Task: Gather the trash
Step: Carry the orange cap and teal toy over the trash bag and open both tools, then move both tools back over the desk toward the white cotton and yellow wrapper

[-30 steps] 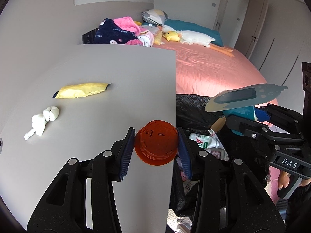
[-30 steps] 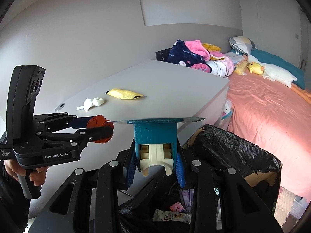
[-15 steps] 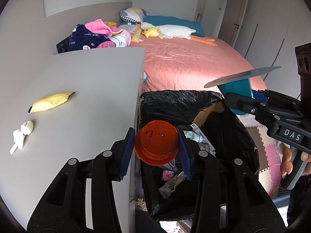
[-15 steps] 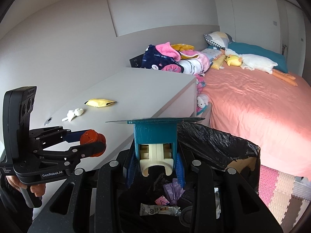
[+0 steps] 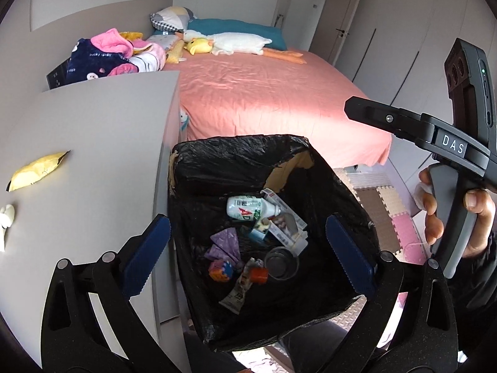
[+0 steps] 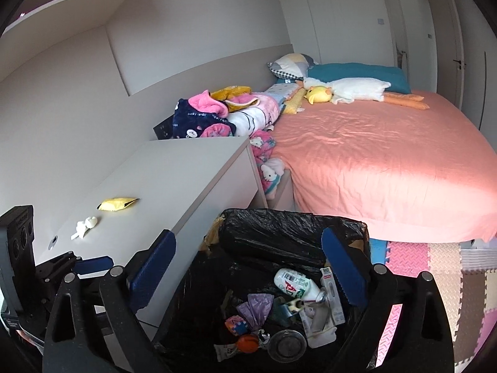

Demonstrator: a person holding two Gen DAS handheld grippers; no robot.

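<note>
Trash in the bin, both tongs empty

Trash (image 5: 248, 242) — white bottle, purple wrappers, orange cap (image 6: 248, 343) — lies in the black-lined bin (image 5: 236, 158), below the left gripper (image 5: 248, 250) and right gripper (image 6: 248, 275). Both jaws have just been opening; nothing sits between them.

The right gripper (image 5: 352, 108) bears a white "DAS" label (image 5: 453, 148) on its body, above the bin (image 5: 236, 158).

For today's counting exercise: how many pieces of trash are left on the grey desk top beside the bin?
2. A yellow wrapper lies on the desk, and a crumpled white tissue sits near it, closer to the camera. Nothing else shows there, though the grippers hide the desk's near corner.
</note>
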